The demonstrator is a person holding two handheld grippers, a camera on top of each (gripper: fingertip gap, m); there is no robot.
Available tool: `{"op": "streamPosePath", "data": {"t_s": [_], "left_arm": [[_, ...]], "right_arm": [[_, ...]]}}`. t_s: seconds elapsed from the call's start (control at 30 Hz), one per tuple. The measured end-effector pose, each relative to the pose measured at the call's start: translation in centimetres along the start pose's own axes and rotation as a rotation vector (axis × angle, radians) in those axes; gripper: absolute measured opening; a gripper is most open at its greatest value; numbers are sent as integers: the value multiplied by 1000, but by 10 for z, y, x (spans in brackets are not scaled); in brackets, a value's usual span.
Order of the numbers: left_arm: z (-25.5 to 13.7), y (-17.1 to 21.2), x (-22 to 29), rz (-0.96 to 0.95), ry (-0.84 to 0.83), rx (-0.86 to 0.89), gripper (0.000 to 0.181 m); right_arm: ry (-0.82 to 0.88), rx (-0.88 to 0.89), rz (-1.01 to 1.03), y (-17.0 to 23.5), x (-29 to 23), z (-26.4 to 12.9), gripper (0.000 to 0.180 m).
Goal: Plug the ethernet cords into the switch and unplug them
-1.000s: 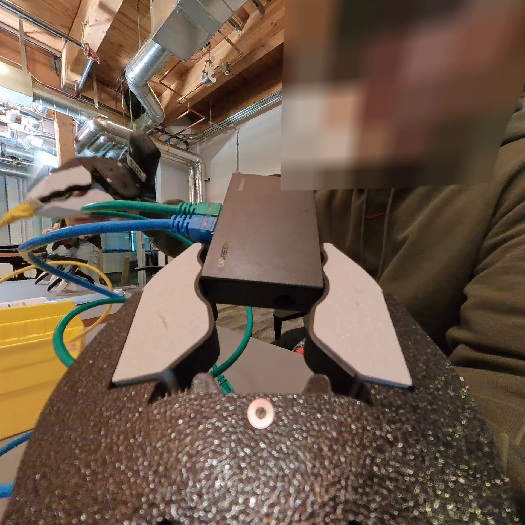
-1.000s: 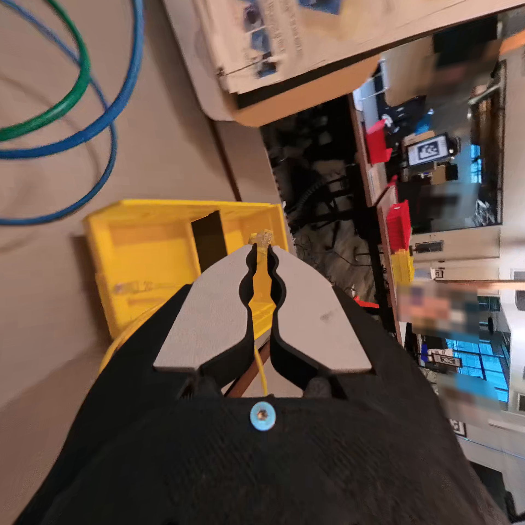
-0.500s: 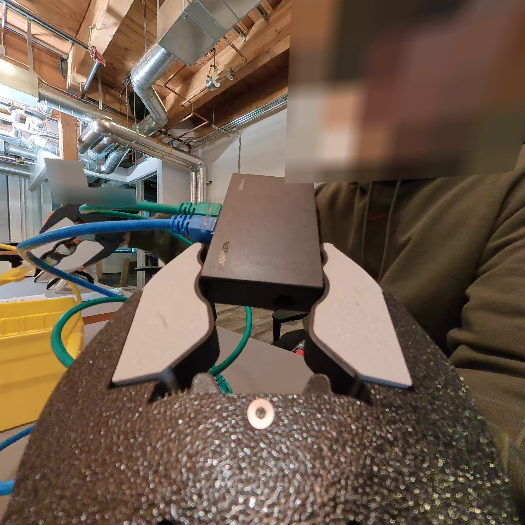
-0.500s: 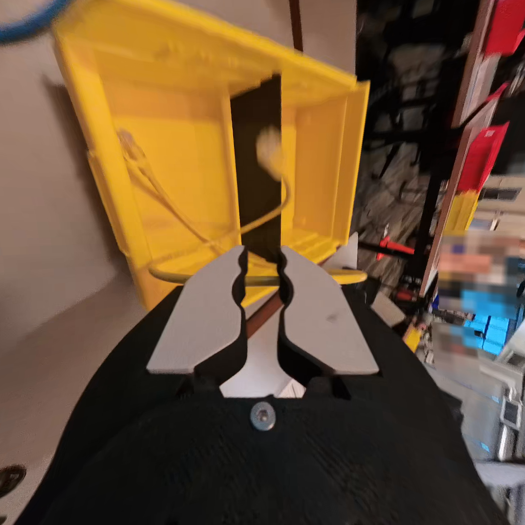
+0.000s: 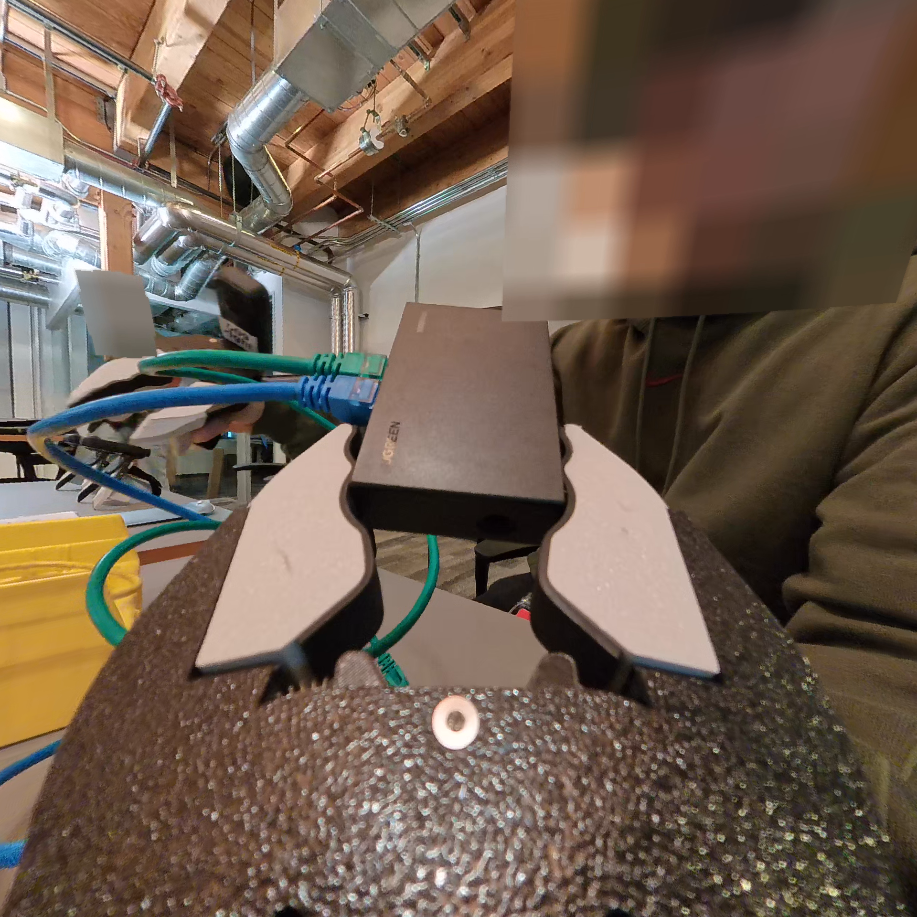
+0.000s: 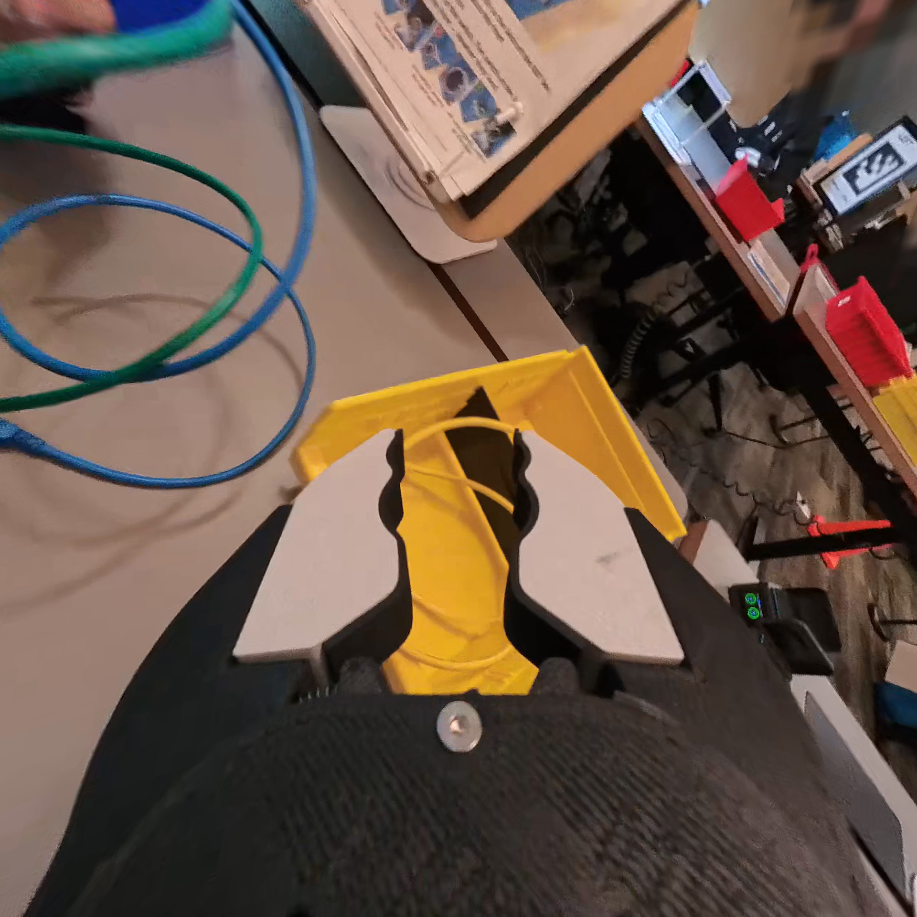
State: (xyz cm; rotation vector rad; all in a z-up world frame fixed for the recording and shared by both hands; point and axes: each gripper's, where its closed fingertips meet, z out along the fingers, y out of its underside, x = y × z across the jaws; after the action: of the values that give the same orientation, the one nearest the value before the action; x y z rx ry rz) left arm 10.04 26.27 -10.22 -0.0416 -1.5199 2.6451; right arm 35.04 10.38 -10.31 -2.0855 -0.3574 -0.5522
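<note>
**Switch clamped in left gripper; right gripper empty over bin**

I see the beige table (image 6: 149, 570) as the largest surface, carrying loose cable loops. At its edge sits the yellow bin (image 6: 585, 397), with a thin yellow cord (image 6: 461, 424) coiled inside.

My left gripper (image 5: 459, 476) clamps the black switch (image 5: 466, 412) by its long sides, lifted off the table. The switch top carries a printed brand mark, which I do not transcribe.

The green cord (image 5: 357, 364) and the blue cord (image 5: 342, 397) are both seated in ports on the switch's left side, green farther from the camera than blue.

My right gripper (image 6: 456, 476) hangs above the bin, jaws spread apart, holding nothing.
</note>
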Motion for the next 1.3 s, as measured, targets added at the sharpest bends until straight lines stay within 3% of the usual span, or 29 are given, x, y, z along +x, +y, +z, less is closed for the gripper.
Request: {"op": "streamPosePath", "data": {"t_s": [0.1, 0.2, 0.33, 0.5, 0.67, 0.8, 0.87, 1.03, 1.3], "left_arm": [[2, 3, -2, -6, -6, -17, 73], [4, 7, -7, -24, -23, -35, 73], [12, 20, -12, -85, -2, -81, 73], [31, 39, 1, -162, 134, -184, 73], [45, 54, 9, -221, 223, -268, 73], [49, 59, 8, -249, 242, -276, 73], [50, 63, 6, -254, 237, -287, 73], [54, 66, -8, -218, 145, -299, 74], [59, 51, -81, -75, -338, -260, 97]], "right_arm": [[93, 79, -115, -36, -25, -13, 42], [236, 239, -230, -98, -59, -37, 42], [312, 253, -548, -141, -123, -24, 42], [270, 186, -737, -134, -165, 23, 44], [232, 285, -762, -143, -191, 28, 41], [216, 313, -771, -140, -197, 24, 18], [237, 298, -798, -137, -198, 25, 16], [323, 178, -881, -126, -186, 27, 16], [624, -134, -925, -95, -135, 18, 15]]}}
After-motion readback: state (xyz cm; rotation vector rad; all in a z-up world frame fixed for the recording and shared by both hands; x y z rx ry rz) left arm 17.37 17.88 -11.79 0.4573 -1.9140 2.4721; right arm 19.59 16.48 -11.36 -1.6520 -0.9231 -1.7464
